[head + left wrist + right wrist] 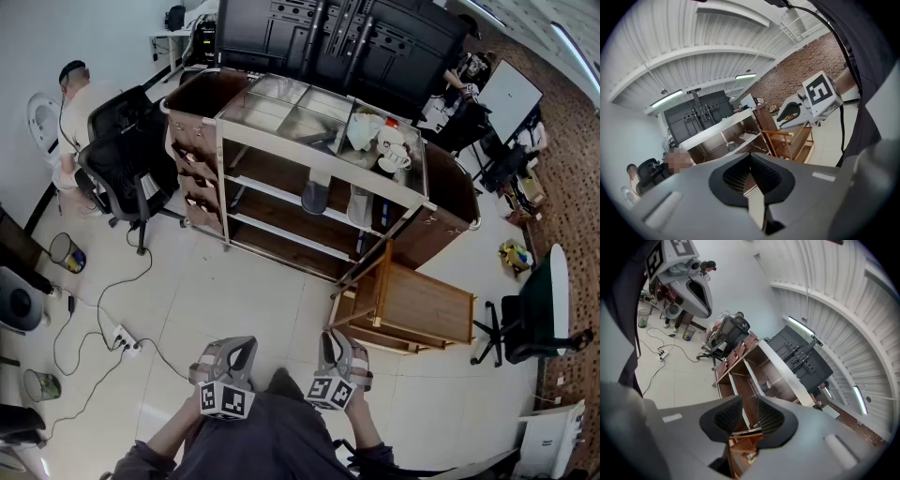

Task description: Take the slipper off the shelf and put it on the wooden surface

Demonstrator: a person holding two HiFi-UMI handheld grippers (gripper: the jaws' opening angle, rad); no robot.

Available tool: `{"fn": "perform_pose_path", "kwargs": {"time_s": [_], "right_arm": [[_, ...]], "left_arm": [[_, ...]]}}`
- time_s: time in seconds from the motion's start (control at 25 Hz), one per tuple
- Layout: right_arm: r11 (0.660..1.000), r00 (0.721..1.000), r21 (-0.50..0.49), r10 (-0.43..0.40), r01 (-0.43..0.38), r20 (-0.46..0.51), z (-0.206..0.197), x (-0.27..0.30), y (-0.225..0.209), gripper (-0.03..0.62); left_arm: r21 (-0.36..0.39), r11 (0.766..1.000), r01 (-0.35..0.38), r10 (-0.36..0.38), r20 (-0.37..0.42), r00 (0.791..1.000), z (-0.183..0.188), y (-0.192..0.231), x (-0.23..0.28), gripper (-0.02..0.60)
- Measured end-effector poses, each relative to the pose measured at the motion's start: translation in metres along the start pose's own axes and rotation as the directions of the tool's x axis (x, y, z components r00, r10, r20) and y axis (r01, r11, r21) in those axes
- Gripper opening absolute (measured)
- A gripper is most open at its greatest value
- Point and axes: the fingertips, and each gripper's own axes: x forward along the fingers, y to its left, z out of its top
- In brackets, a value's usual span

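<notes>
Two grippers hang low by the person, well apart from the shelf (281,192) at the far side. The left gripper (249,343) has its jaws all but together on nothing; the right gripper (331,337) has its jaws a narrow way apart, also empty. A grey shape I take for the slipper (315,197) lies on a middle level, with the wooden surface (427,305) to the near right of it. I judge the reach is in hand. The next move calls for closing in and spreading the jaws wider.

I see the shelf (300,155) at upper centre, a slipper (316,197) on its middle tier. The wooden table (427,305) stands lower right.
</notes>
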Motion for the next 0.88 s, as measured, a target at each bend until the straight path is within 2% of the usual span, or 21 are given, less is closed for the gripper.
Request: {"fn": "perform_pose_path", "kwargs": {"time_s": [0.36, 0.48, 0.68, 0.88], "right_arm": [[0.981, 1.000, -0.193, 0.013, -0.014, -0.008, 0.008, 0.206, -0.050, 0.171], [0.961, 1.000, -0.276, 0.026, -0.026, -0.003, 0.002, 0.294, -0.065, 0.194], [0.934, 0.999, -0.355, 0.040, -0.039, -0.004, 0.003, 0.427, -0.101, 0.240], [0.879, 0.994, -0.465, 0.107, -0.110, -0.032, -0.007, 0.514, -0.092, 0.291]], "left_arm": [[-0.047, 0.997, -0.065, 0.060, -0.114, 0.992, -0.042, 0.073, 0.089, 0.017], [-0.077, 0.993, -0.093, 0.079, -0.171, 0.982, -0.047, 0.106, 0.133, 0.017], [-0.110, 0.983, -0.146, 0.116, -0.239, 0.964, -0.037, 0.169, 0.211, 0.017], [-0.165, 0.970, -0.176, 0.120, -0.305, 0.945, -0.030, 0.202, 0.268, 0.017]]}}
